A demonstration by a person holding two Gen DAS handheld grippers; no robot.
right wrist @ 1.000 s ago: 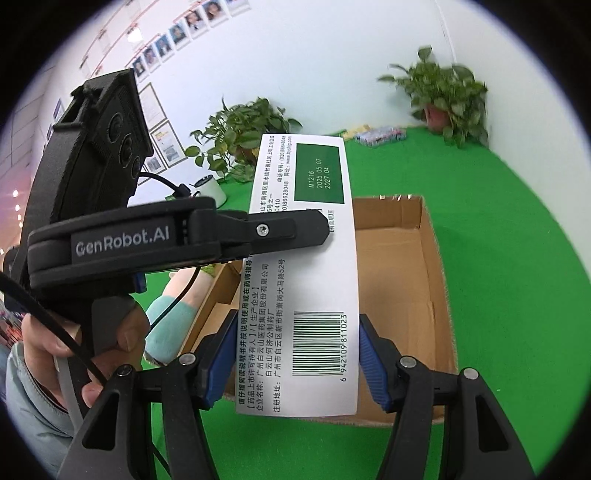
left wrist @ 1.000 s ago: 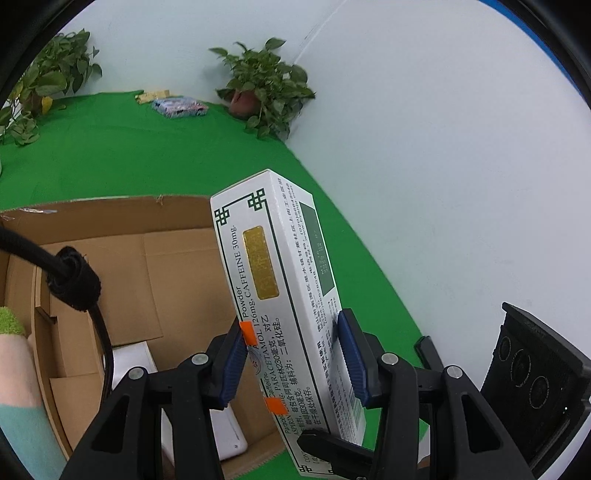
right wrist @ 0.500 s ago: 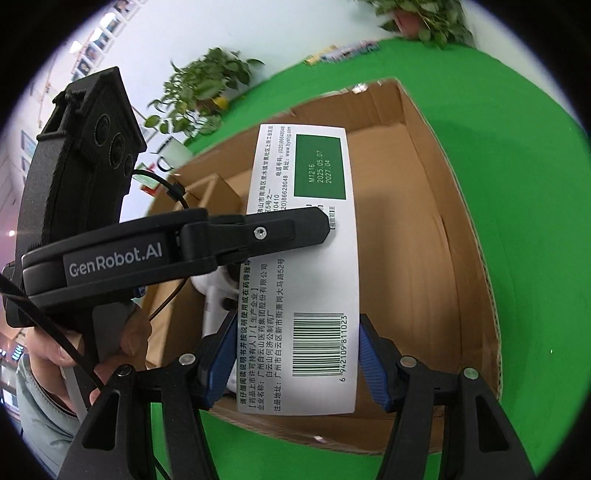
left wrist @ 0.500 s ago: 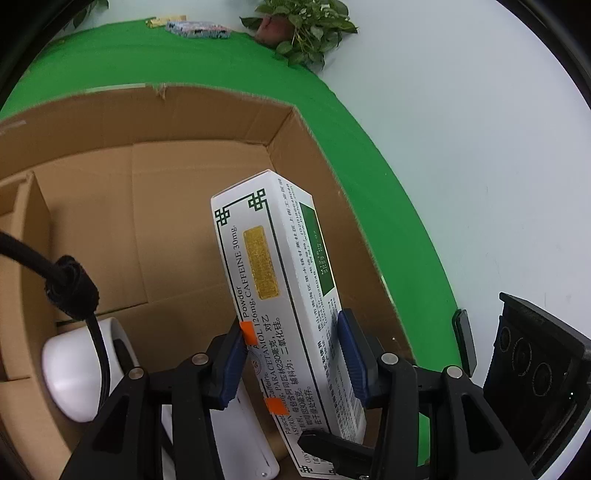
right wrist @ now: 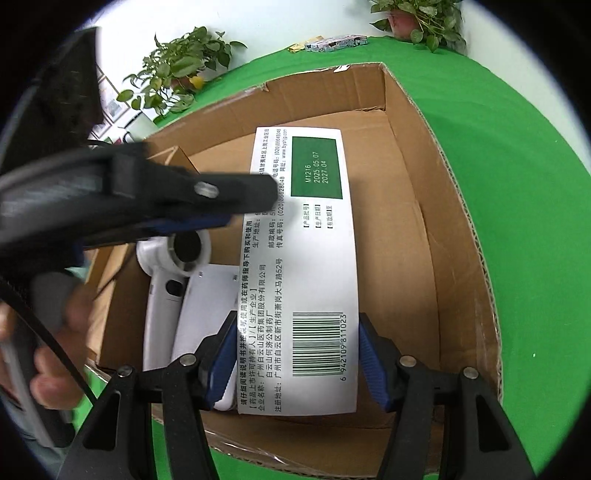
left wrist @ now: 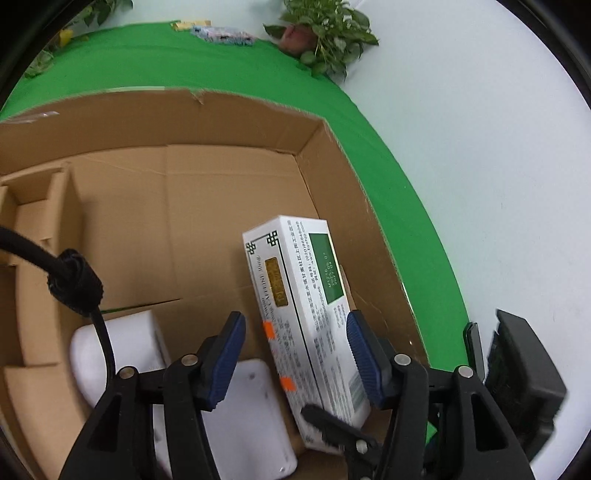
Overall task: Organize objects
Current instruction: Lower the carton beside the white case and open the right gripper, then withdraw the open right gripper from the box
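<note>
A white and green medicine box [left wrist: 306, 314] stands on its long edge inside the cardboard box [left wrist: 236, 122], near its right wall. My left gripper [left wrist: 295, 354] is open: there is a gap between its left pad and the medicine box. My right gripper [right wrist: 297, 354] is shut on the medicine box [right wrist: 301, 266] at its barcode end. The left gripper's finger [right wrist: 184, 192] crosses the right wrist view from the left, beside the medicine box.
A white handheld device [right wrist: 166, 288] and a flat white item [left wrist: 243, 410] lie in the box to the left of the medicine box. Cardboard dividers [left wrist: 40, 221] stand at the box's left. Potted plants [left wrist: 325, 40] and small packets [left wrist: 221, 35] sit on the green table [left wrist: 388, 184].
Both grippers lowered the medicine box into the cardboard box. The left gripper then opened and drew back from it; the right gripper keeps its hold.
</note>
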